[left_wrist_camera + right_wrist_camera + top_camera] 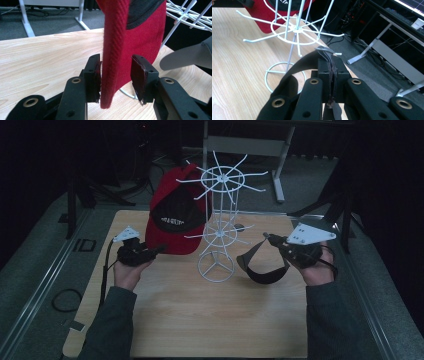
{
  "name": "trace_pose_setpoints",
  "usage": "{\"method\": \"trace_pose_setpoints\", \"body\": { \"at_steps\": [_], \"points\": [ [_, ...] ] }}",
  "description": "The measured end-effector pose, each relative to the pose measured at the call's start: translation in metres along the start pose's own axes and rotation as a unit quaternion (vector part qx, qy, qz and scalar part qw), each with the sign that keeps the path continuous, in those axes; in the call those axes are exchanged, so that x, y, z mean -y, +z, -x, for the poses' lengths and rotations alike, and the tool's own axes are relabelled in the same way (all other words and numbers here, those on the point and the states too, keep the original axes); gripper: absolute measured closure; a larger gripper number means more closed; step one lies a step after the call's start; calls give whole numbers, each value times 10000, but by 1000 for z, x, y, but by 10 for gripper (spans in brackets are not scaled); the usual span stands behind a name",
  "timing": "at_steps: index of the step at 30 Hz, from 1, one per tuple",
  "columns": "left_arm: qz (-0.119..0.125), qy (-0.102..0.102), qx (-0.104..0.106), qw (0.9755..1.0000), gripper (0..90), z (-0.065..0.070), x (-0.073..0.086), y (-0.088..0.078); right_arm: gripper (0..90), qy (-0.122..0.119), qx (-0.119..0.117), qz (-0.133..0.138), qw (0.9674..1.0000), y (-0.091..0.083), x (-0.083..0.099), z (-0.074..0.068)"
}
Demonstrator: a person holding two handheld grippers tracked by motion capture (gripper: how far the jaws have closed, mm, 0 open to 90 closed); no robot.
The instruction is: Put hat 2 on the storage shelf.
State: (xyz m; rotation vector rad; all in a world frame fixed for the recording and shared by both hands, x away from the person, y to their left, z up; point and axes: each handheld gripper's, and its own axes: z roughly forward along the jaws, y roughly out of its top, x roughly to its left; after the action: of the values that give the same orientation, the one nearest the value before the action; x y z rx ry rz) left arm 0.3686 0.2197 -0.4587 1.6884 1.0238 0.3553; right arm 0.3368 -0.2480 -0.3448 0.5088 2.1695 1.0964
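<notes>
— What have your tongs got?
— My right gripper (331, 82) is clenched on the black visor (262, 267). My left gripper (116, 80) stands released around the red cap's (135, 37) brim, by the white rack (218, 220).

Lab: dark room, desk frames (384, 50), monitor (412, 6), cables.

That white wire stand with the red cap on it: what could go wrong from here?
The left hand-held gripper has the red cap's brim between its jaws, one pad clear of it, so it could slip. The white wire stand looks light; tugging might tip it. The black visor in the right hand-held gripper could snag a prong.
</notes>
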Motion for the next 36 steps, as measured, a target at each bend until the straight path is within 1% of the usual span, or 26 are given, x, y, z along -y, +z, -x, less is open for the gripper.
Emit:
{"method": "trace_pose_setpoints", "body": {
  "at_steps": [8,13,17,23,30,36],
  "points": [
    [8,-7,-2,10000,606,-1,0,-1,875,-32,30,103,9999,-5,-7,3],
    [10,-15,5,10000,606,-1,0,-1,875,-48,-26,196,9998,-8,-10,1],
    [16,-23,12,10000,605,-1,0,-1,875,-116,-49,265,9996,-13,-14,-2],
    [10,-26,20,10000,605,-1,0,0,874,-132,-44,383,9992,-19,-22,-1],
    [-3,-34,31,10000,605,-1,1,2,874,-157,-14,455,9988,-19,-30,3],
    [-16,-18,19,10000,605,-1,0,0,874,-172,9,536,9984,-19,-37,3]
  ]
}}
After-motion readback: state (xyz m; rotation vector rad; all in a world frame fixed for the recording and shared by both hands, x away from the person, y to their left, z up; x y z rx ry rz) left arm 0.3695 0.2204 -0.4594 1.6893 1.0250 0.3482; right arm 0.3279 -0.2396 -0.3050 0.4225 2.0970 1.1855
